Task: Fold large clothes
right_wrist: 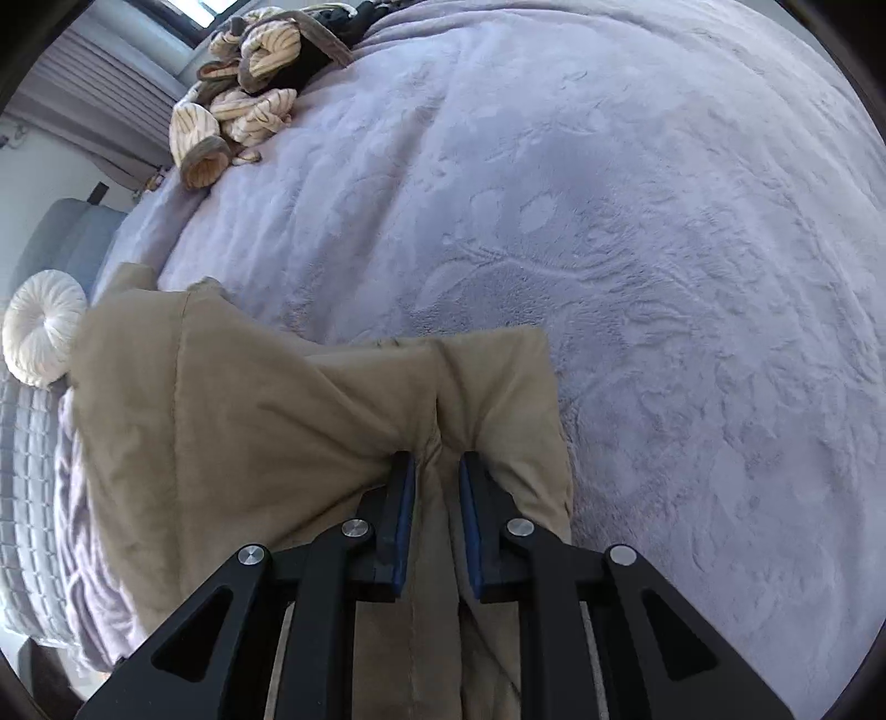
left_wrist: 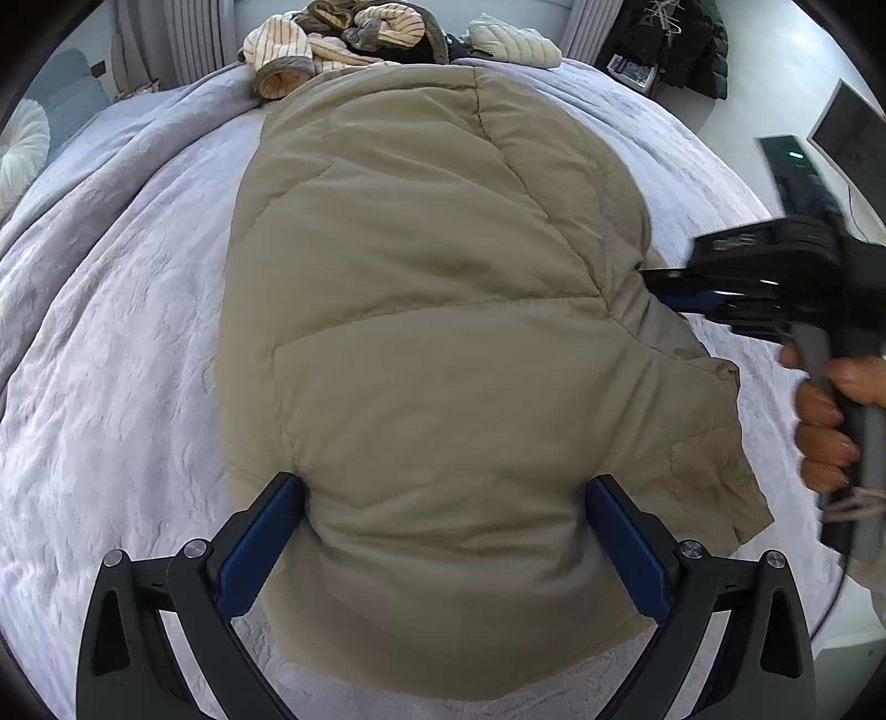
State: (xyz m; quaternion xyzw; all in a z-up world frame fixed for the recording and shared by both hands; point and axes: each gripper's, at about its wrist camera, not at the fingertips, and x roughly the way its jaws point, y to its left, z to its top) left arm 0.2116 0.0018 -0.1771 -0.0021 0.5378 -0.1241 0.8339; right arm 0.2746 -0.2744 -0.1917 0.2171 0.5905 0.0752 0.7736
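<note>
A tan quilted jacket (left_wrist: 432, 343) lies folded on the lilac bedspread (left_wrist: 111, 343). My left gripper (left_wrist: 443, 487) is open, its blue-padded fingers (left_wrist: 260, 543) wide apart on either side of the jacket's near end, pressing on it. My right gripper (left_wrist: 664, 279) reaches in from the right at the jacket's right edge. In the right wrist view the right gripper (right_wrist: 437, 459) is nearly closed on a pinched fold of the jacket (right_wrist: 266, 421), with cloth between the pads.
A pile of striped cream clothes (left_wrist: 326, 39) and a pale puffer garment (left_wrist: 515, 41) lie at the bed's far end. A round white cushion (right_wrist: 44, 327) sits at the headboard side. A monitor (left_wrist: 847, 138) and dark clothes stand to the right.
</note>
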